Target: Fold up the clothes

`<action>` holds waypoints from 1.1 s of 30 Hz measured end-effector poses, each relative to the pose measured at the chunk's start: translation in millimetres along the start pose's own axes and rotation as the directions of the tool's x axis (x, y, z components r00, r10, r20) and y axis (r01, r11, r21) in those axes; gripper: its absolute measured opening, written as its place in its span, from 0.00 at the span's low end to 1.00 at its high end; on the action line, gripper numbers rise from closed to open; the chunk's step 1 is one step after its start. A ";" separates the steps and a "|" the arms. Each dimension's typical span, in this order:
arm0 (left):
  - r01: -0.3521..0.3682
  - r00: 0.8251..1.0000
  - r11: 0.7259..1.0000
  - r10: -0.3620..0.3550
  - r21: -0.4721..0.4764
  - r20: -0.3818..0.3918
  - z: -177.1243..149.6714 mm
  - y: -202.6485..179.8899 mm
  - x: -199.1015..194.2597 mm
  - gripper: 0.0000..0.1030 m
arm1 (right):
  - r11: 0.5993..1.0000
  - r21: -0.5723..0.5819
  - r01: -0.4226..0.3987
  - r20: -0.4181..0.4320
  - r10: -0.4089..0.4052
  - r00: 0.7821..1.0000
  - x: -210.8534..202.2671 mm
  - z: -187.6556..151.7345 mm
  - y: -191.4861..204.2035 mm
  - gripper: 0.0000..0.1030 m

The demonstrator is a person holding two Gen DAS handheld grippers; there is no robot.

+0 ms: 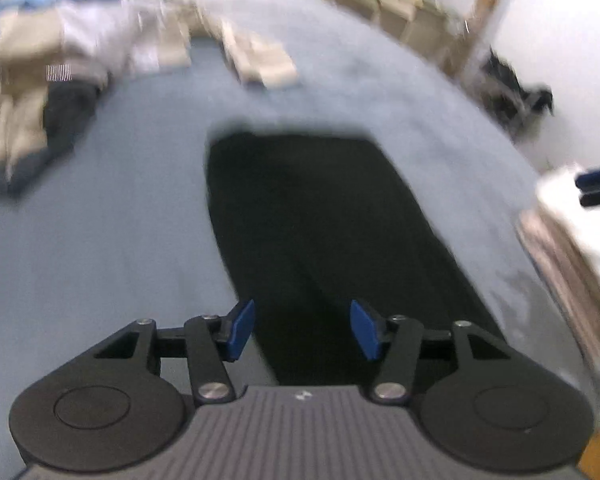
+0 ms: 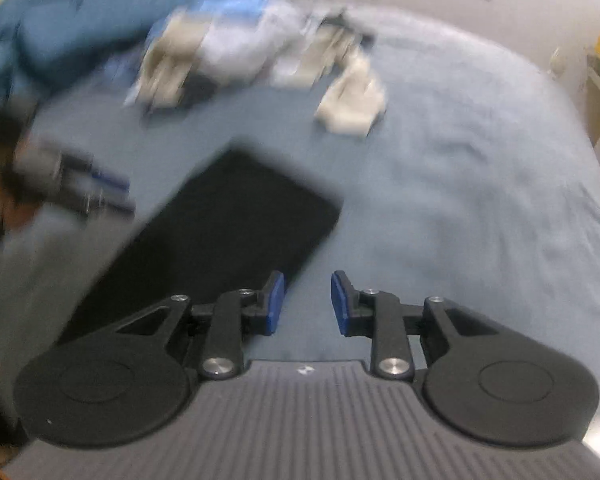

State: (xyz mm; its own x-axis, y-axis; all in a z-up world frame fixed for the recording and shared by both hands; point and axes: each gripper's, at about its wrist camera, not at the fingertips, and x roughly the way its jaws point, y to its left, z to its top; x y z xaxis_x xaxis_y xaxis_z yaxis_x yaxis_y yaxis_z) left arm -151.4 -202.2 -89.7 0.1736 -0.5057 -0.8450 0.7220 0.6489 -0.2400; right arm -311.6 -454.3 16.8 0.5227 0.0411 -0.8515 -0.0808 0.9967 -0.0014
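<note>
A black garment (image 1: 320, 232) lies flat as a long folded strip on the blue bed sheet (image 1: 100, 248). My left gripper (image 1: 302, 330) is open and empty, just above the strip's near end. My right gripper (image 2: 307, 304) is open and empty, over bare sheet (image 2: 460, 208) right of the black garment (image 2: 228, 232). The left gripper shows blurred at the left of the right wrist view (image 2: 96, 192). The right gripper shows at the right edge of the left wrist view (image 1: 598, 186). Both views are motion-blurred.
A pile of unfolded clothes (image 1: 60, 60) in beige, white, blue and dark tones lies at the far side of the bed (image 2: 220, 52). A beige folded item (image 1: 264, 60) lies apart from it (image 2: 352, 104). Folded light clothes (image 1: 572, 232) stack at the right. Shelves (image 1: 388, 4) stand by the wall.
</note>
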 end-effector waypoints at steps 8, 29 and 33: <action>-0.037 0.992 0.999 0.038 0.012 -0.123 -87.1 -41.0 -13.1 0.47 | 0.999 -0.047 0.010 -0.078 -0.013 0.997 46.3 -73.3 87.7 0.25; -0.121 0.974 0.982 0.089 -0.146 -0.211 -206.0 -95.7 -63.4 0.48 | 0.964 0.156 -0.217 -0.285 0.255 0.924 2.2 -245.7 135.3 0.26; -0.082 0.986 0.976 0.051 -0.200 -0.158 -194.3 -90.6 -54.8 0.48 | 0.923 0.343 -0.177 -0.109 0.226 0.968 6.0 -221.9 83.4 0.29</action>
State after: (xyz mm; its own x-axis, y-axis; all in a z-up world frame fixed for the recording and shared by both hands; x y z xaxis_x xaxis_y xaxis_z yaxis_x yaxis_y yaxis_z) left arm -356.5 -122.8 -114.5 0.1018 -0.3758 -0.9211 0.5570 0.7887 -0.2603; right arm -503.5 -386.4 -104.8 0.3947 0.2578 -0.8819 0.1238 0.9362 0.3291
